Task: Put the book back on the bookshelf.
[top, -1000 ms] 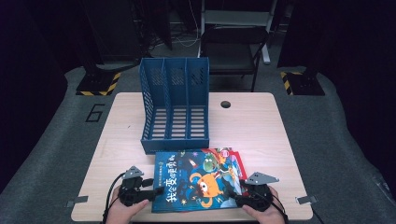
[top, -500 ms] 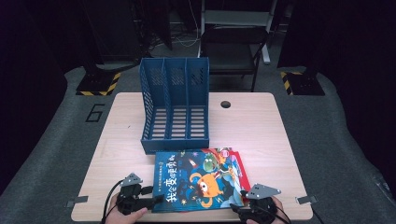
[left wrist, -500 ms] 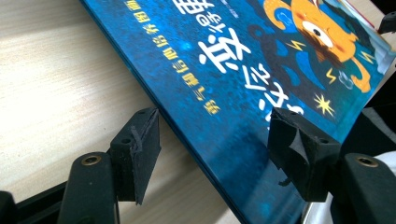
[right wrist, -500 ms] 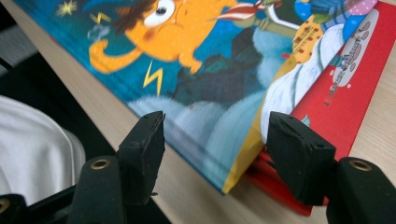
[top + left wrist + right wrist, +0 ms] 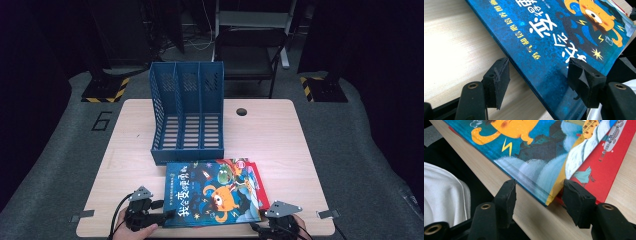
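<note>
Sitting at the near edge of the table [image 5: 130,150], the stack of picture books [image 5: 215,192] has both claws on its near corners. The left claw [image 5: 167,215] has its jaws apart around the near left corner of the blue picture book [image 5: 554,37]: one pad on the cover, the other down by the table beside the edge, not squeezing from what I can see. The right claw [image 5: 267,227] is at the near right corner, and its jaws have just been closing in. The stack's corner sits between them, one pad over the red book [image 5: 614,157] underneath, the other just off the blue cover's edge, with a gap left on that side.

The blue book lies on top, with the red one poking out to the right. Just behind the stack stands a blue three-slot file rack [image 5: 187,117], open side facing the books, almost touching them. Farther back there's a cable hole [image 5: 242,111] in the table, then a dark chair [image 5: 247,55] on the floor.
</note>
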Demonstrator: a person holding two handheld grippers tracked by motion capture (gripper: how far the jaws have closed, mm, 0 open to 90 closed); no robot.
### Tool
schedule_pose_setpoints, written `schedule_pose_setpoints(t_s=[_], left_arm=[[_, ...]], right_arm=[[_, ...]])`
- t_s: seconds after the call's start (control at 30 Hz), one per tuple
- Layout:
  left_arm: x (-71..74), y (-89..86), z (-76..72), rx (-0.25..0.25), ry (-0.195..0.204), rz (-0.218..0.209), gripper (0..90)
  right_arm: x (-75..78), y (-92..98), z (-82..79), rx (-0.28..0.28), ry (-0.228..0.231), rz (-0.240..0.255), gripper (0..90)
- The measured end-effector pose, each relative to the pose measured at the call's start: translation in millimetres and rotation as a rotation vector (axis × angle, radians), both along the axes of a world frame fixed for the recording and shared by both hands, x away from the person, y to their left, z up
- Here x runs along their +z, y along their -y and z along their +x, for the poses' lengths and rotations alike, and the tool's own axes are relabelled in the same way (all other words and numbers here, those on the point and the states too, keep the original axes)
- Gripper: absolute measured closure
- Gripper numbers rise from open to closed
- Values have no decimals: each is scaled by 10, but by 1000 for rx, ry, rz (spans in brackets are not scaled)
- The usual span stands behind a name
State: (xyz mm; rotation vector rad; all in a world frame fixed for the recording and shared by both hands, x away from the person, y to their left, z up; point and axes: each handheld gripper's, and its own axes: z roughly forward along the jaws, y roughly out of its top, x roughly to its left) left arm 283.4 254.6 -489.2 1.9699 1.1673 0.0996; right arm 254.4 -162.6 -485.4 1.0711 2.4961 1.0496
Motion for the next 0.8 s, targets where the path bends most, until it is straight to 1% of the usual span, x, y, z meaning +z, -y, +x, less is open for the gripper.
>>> schedule_pose_setpoints(t_s=[0.07,0.1,0.13,0.27,0.3,0.33,0.37,0.4,0.47,0.53,0.57,0.6,0.63,0.67,0.7,0.8], left_arm=[[1,-2,7,-6,3,5,344],[1,-2,10,-5,2,7,344],[2,-5,15,-9,1,8,344],[1,3,40,8,-9,-10,344],[-3,3,53,9,1,-6,344],[-3,3,53,9,1,-6,344],[3,-5,62,1,-9,-5,344],[-3,1,78,11,-7,-13,344],[-1,-3,86,11,-11,-14,344],[-5,-9,115,13,-12,-15,344],[-3,-3,115,20,-25,-26,343],[-3,-3,115,20,-25,-26,343],[-8,-14,135,13,-23,-20,341],[-12,-6,132,25,-33,-32,339],[-17,-3,135,32,-32,-34,338],[-27,-4,143,28,-41,-42,331]], right_arm=[[0,-2,-10,-12,-1,5,464],[1,13,-8,2,1,-5,471],[-2,13,-10,-5,2,-10,476],[-5,25,-21,-13,-11,-10,505],[-3,31,-20,-8,-18,-18,514],[-3,31,-20,-8,-18,-18,514],[-8,39,-29,-14,-20,-12,534],[-8,49,-31,-11,-19,-15,540],[-12,53,-44,-19,-29,-13,555],[-15,62,-52,-9,-41,-22,569],[-21,61,-57,-12,-44,-19,580],[-23,66,-59,-2,-53,-26,584],[-25,68,-63,-2,-48,-28,587],[-21,74,-67,2,-46,-29,587],[-23,73,-72,-2,-47,-24,593],[-24,67,-88,-17,-45,-20,610]])
